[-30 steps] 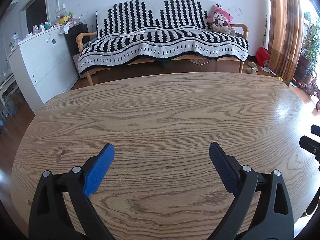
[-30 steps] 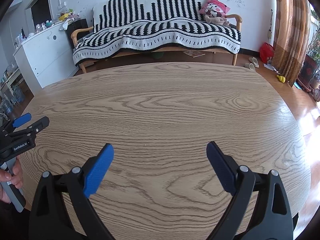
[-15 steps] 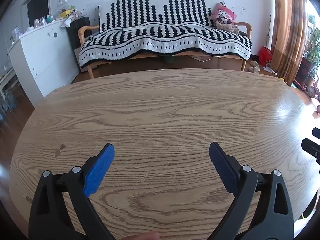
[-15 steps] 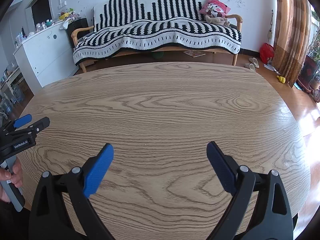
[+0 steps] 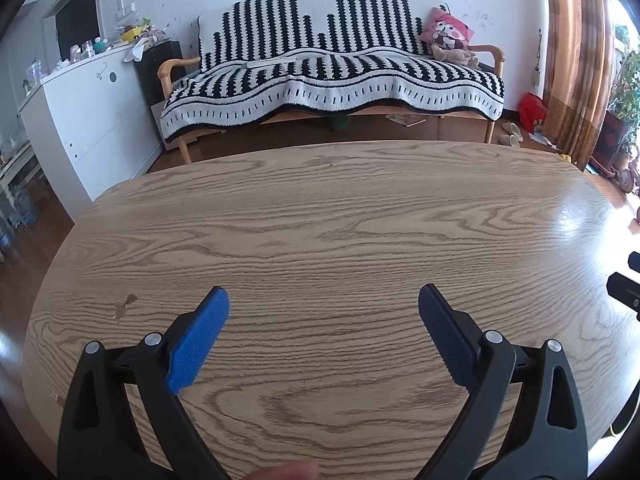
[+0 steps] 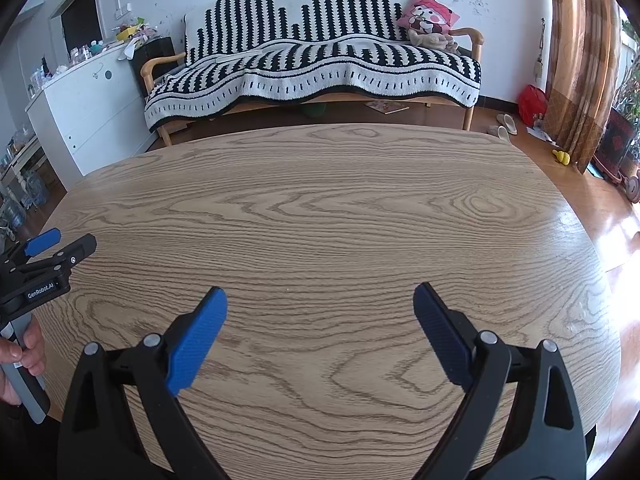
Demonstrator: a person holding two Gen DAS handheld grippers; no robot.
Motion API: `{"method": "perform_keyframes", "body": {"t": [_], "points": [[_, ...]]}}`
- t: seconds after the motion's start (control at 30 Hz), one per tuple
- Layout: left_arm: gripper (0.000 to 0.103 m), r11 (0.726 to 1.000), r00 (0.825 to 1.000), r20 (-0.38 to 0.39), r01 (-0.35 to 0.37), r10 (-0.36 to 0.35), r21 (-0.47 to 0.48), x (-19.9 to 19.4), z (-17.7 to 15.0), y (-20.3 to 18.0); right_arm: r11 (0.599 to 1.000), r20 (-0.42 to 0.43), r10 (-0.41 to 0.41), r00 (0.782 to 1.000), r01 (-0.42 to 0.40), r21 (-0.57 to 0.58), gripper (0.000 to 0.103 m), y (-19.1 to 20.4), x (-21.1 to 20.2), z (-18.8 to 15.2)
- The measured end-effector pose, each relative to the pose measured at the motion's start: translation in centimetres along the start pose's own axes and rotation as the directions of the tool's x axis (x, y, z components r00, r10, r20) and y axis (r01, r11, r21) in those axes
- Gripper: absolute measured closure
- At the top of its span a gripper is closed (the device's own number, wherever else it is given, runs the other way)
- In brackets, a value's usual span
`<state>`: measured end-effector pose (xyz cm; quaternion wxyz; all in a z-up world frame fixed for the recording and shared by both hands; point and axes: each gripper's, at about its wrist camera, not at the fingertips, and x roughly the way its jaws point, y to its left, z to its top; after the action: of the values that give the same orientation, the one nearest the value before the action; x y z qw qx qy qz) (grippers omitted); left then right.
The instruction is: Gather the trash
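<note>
No trash shows on the wooden table (image 5: 320, 220) in either view. My left gripper (image 5: 323, 300) is open and empty above the table's near left part. My right gripper (image 6: 320, 298) is open and empty above the near right part of the same table (image 6: 320, 208). The left gripper also shows at the left edge of the right wrist view (image 6: 60, 242), held by a hand. The tip of the right gripper shows at the right edge of the left wrist view (image 5: 626, 280).
A sofa with a black and white striped cover (image 5: 332, 76) stands behind the table. A white cabinet (image 5: 92, 120) with clutter on top is at the left. A curtain (image 5: 576, 56), a red bag (image 5: 531, 106) and slippers (image 5: 510, 136) are on the floor at the right.
The left wrist view has shifted a little, with the sofa sitting lower and the table edge nearer. Both grippers stay open. The right wrist view is nearly unchanged.
</note>
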<state>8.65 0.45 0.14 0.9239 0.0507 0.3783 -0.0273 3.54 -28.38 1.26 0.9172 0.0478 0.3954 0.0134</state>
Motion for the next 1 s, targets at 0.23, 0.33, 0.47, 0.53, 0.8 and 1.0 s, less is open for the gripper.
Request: {"method": "perform_keyframes", "body": {"t": [0.23, 0.33, 0.47, 0.53, 0.8, 1.0], "points": [[0.010, 1.000, 1.000, -0.019, -0.008, 0.008, -0.007, 0.7, -0.1, 0.9, 1.000, -0.008, -0.027, 1.000, 0.027, 0.009, 0.011, -0.7, 0.6, 0.1], [0.010, 0.999, 1.000, -0.026, -0.013, 0.012, -0.030, 1.2, -0.1, 2.1, 0.998, -0.011, -0.055, 0.998, 0.055, 0.026, 0.011, -1.8, 1.1, 0.1], [0.008, 0.993, 0.997, -0.059, -0.063, 0.057, -0.095, 2.9, 0.2, 5.5, 0.982, -0.004, -0.156, 0.988, 0.155, 0.105, 0.007, -5.8, 1.3, 0.6], [0.008, 0.987, 0.993, -0.088, -0.087, 0.075, -0.137, 3.9, 0.1, 7.6, 0.956, -0.010, -0.246, 0.969, 0.244, 0.164, 0.007, -8.9, 1.4, 0.5], [0.008, 0.948, 0.972, -0.193, -0.184, 0.136, -0.261, 7.6, -1.8, 16.1, 0.868, -0.117, -0.373, 0.920, 0.391, 0.307, 0.007, -18.2, 3.5, -1.7], [0.007, 0.938, 0.963, -0.214, -0.217, 0.161, -0.271, 8.7, -2.9, 18.5, 0.859, -0.165, -0.360, 0.918, 0.395, 0.325, 0.007, -20.0, 4.9, -2.9]]}}
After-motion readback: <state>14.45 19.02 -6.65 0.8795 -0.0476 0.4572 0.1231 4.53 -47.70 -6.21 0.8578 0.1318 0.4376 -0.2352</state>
